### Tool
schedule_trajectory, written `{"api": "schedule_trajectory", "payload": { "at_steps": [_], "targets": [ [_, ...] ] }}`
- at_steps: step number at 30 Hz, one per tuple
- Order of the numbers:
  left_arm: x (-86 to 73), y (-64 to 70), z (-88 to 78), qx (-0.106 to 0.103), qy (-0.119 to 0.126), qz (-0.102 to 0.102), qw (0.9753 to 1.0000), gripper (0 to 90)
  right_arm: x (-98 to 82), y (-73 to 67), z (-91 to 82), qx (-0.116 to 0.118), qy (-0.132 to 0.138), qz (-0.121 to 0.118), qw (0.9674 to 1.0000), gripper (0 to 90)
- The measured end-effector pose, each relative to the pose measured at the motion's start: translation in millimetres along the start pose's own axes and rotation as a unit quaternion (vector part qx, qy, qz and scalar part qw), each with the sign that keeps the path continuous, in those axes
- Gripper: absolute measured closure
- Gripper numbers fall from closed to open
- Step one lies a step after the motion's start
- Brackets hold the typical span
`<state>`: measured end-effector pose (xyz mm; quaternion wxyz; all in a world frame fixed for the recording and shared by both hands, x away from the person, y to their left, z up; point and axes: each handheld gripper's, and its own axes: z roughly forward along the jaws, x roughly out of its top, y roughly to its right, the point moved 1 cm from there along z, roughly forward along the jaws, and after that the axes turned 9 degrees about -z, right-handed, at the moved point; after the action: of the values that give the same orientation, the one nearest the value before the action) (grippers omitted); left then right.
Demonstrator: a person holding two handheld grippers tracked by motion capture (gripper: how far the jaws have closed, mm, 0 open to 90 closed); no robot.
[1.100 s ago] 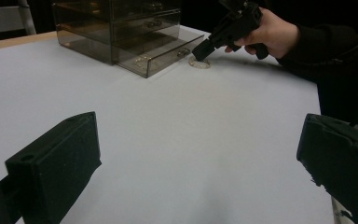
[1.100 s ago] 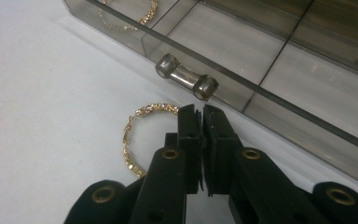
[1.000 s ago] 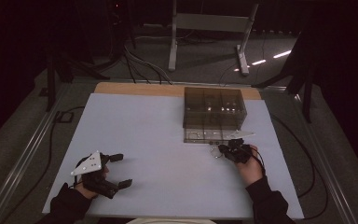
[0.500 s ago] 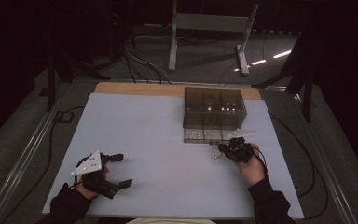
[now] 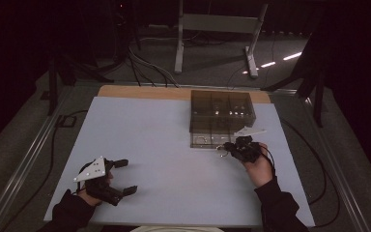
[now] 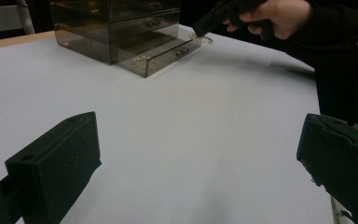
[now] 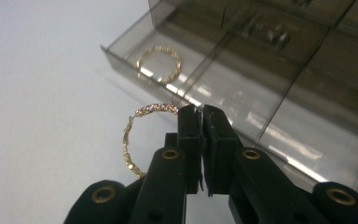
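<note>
Just rt gripper (image 7: 201,116), bracelet (image 7: 135,135) pinched, beside open drawer (image 7: 177,79) edge.

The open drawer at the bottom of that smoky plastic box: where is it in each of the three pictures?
High view: open drawer, right of centre, by the right gripper.
Left gripper view: top centre.
Right gripper view: upper middle, holding a gold bracelet.
Shared landmark: the drawer box.
</note>
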<state>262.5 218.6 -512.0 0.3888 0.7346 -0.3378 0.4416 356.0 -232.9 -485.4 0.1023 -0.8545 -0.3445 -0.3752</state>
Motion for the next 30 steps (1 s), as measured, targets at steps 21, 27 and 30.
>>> {"api": "schedule_trajectory", "payload": {
  "at_steps": [21,27,30],
  "targets": [
    [0.6,-0.2,-1.1,0.0,0.002,0.0,1.0,0.4,40.9,7.2,20.0,-0.011,0.014,0.003,0.9998,87.1],
    [0.7,-0.2,-0.6,-0.001,0.002,0.001,1.0,0.4,44.5,9.8,27.2,-0.008,0.015,0.013,0.9998,87.1],
    [0.9,0.0,-0.8,0.0,0.003,0.002,1.0,0.4,46.3,10.3,31.1,-0.009,0.013,0.015,0.9998,87.1]
  ]
}}
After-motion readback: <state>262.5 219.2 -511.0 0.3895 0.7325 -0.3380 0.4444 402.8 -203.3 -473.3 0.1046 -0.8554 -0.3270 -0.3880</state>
